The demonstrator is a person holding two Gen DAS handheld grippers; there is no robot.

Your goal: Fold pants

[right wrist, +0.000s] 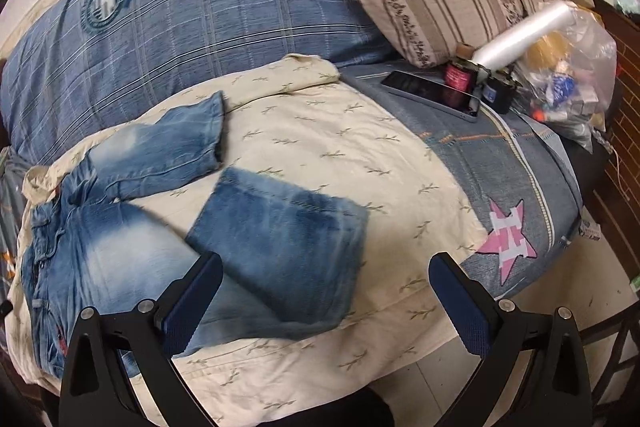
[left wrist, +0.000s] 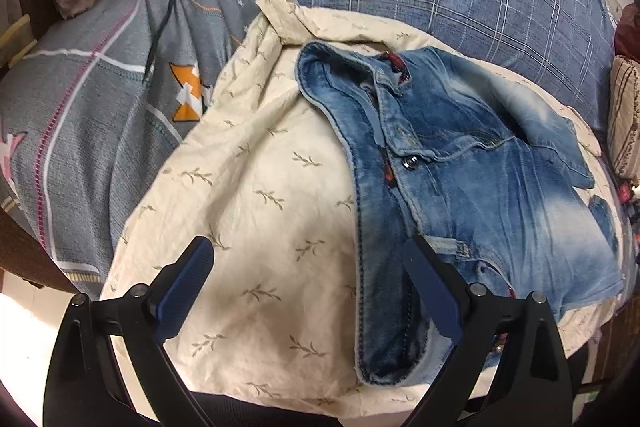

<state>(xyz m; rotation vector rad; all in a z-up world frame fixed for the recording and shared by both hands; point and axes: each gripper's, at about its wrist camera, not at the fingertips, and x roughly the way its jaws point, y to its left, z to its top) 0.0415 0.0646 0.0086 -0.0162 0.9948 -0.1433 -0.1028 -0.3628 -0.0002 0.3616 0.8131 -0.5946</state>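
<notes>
The jeans (right wrist: 120, 247) lie spread on the cream cloth (right wrist: 340, 147) atop the bed, legs splayed right, ready for folding. Left gripper (left wrist: 308, 291) hovers near the waistband, right gripper (right wrist: 326, 303) near a leg; both gape empty.

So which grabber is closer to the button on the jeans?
Left. The left gripper hovers by the waistband, just short of the button. The right gripper hovers over the leg ends, where no button shows.

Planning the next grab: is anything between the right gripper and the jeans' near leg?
Nothing visible. The open right gripper hovers directly over the jeans leg on the cream sheet.
</notes>
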